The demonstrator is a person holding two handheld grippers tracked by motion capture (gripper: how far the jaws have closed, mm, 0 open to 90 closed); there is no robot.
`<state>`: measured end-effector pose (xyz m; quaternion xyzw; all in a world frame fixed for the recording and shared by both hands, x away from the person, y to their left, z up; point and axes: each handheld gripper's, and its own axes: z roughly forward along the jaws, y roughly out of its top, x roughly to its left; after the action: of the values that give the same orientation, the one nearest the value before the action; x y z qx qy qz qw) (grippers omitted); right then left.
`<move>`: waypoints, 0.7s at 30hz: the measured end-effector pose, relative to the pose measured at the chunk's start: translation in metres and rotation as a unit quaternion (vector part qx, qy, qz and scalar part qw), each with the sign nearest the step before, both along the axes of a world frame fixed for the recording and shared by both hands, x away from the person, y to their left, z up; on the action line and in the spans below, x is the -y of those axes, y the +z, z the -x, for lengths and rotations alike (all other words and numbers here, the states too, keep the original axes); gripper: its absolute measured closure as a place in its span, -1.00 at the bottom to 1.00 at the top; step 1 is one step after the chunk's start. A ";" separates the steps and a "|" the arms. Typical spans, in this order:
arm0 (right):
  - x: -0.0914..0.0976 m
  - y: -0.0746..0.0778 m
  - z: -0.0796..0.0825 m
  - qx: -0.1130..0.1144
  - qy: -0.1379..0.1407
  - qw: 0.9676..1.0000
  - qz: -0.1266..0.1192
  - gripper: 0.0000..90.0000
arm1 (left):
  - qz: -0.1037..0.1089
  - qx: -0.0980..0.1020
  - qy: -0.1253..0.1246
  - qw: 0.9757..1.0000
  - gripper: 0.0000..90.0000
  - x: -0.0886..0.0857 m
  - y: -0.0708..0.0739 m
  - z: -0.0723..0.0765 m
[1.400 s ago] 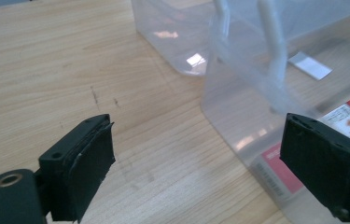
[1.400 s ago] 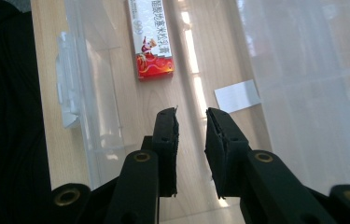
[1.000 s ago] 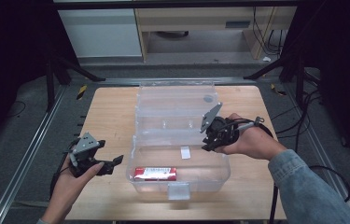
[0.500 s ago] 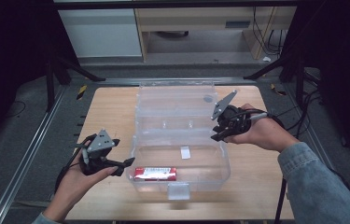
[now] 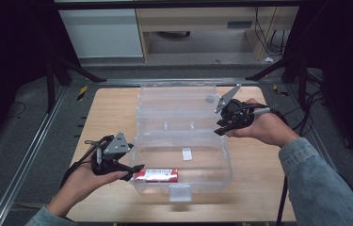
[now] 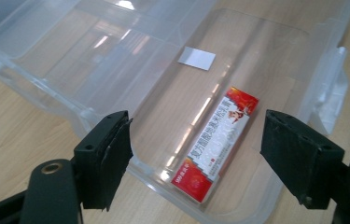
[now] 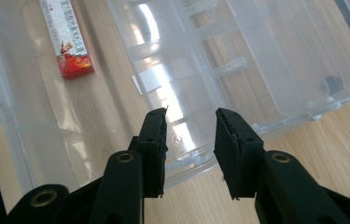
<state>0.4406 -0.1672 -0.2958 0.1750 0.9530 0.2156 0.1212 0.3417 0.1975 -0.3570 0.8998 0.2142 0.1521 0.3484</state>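
A red box (image 5: 156, 175) lies flat in the front tray of the open clear case (image 5: 183, 141) on the desk (image 5: 113, 108). Left tool (image 5: 134, 170) hovers beside it, jaws apart, closing. Right tool (image 5: 221, 127) above the case's right edge, empty, opening.

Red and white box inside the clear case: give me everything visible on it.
The red and white box is a slim, long carton, cardboard by the look, white in the middle with red ends, printed text along its length and a small picture near one end. It lies flat on the floor of the clear plastic case, in the near half, close to the front wall and left corner. It looks closed and undamaged. Nothing grips it: the left gripper hovers open above it, fingers clear of it.
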 end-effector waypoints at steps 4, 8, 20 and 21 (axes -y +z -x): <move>-0.003 0.000 -0.003 0.005 0.002 1.000 0.002 0.42 | -0.012 -0.006 -0.021 1.000 -0.47 0.003 -0.008 0.007; -0.006 -0.002 -0.005 0.004 0.003 1.000 0.004 0.43 | -0.027 -0.019 -0.038 0.999 -0.44 0.008 -0.020 0.010; -0.009 -0.005 -0.012 0.006 0.002 1.000 0.008 0.43 | -0.065 -0.051 -0.084 0.993 -0.36 0.018 -0.040 0.014; -0.009 -0.005 -0.012 0.006 0.001 1.000 0.009 0.43 | -0.071 -0.050 -0.085 0.993 -0.35 0.019 -0.043 0.014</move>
<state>0.4526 -0.1581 -0.3013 0.1714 0.9543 0.2082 0.1287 0.3274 0.1782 -0.4000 0.9435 0.1428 0.0917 0.2846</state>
